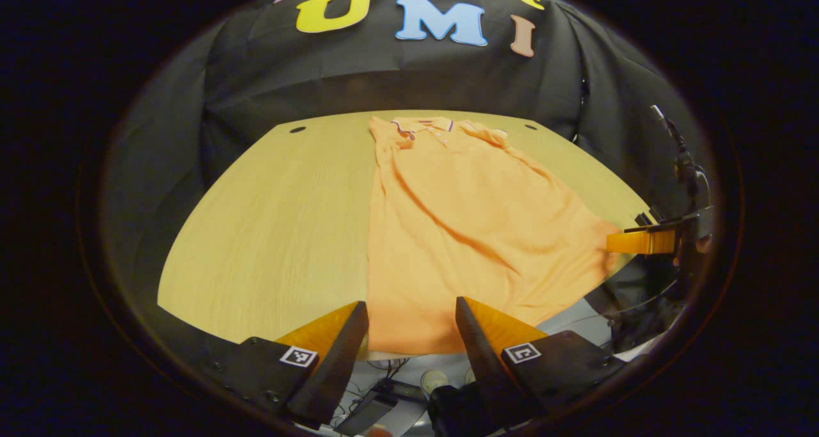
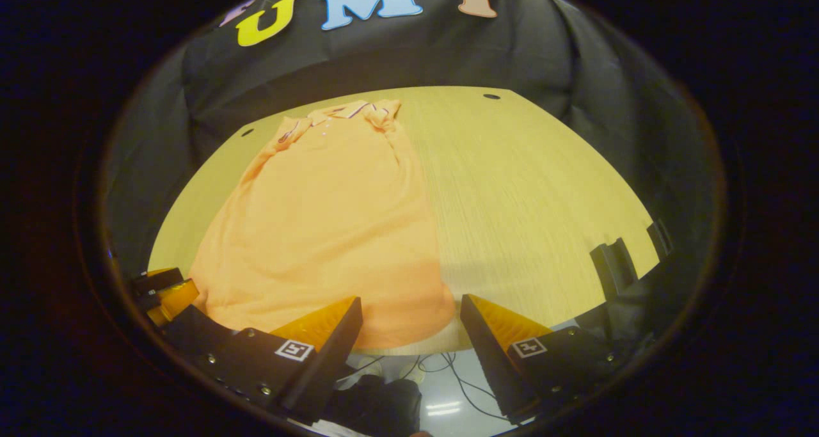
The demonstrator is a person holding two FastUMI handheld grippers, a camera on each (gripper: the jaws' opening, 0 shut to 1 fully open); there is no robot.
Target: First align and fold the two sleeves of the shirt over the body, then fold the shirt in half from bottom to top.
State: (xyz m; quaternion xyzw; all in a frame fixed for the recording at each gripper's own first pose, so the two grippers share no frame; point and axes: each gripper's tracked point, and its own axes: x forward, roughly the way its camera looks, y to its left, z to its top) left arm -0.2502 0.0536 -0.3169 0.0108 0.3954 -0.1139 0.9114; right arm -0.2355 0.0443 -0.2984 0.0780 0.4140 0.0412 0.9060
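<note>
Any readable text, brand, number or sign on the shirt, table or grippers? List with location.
Shirt: no print, logo or number that can be made out.
Table: none.
Left gripper: two square coded tags, black-and-white patterns, not words.
Right gripper: the same kind of tags, no readable words.

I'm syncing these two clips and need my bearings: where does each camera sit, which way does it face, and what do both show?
Left gripper view: rides the left tongs at the table's near edge, facing the back cloth wall over the orange shirt; its own two fingers, apart, frame the hem; the right tongs show far right.
Right gripper view: rides the right tongs at the same near edge, facing the wall; own fingers apart; the left tongs show far left.
Shared: the shirt, the wooden table, the wall.
</note>
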